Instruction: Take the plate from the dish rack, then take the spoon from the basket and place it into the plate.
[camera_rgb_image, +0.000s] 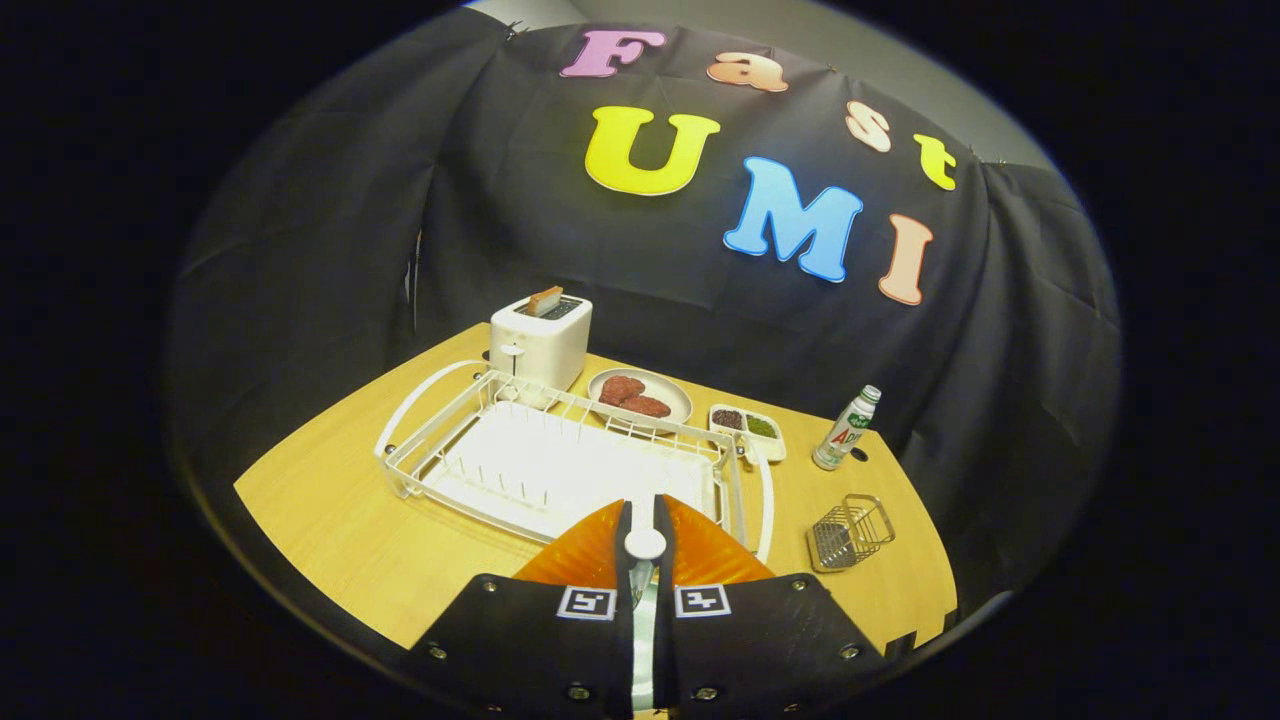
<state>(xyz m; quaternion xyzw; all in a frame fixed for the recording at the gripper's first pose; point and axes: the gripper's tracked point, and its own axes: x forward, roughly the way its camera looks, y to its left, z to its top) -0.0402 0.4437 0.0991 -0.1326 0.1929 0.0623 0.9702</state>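
My gripper (642, 512) hangs over the near side of the table, its fingers close together and shut on a white spoon (645, 544). The spoon's rounded end shows between the fingers and its stem runs back between them. Right beneath the fingers lies an orange plate (585, 558) on the wooden table, showing on both sides of them. The white wire dish rack (560, 460) stands just beyond the fingers with its slots bare. A small wire basket (850, 532) sits to the right of the plate, and I see nothing in it.
A white toaster (540, 340) with a slice in it stands behind the rack. Beside it are a grey plate with meat patties (640, 395), a two-part white dish (748, 430) and a small bottle (846, 430). The wooden table (340, 520) has bare room left of the rack.
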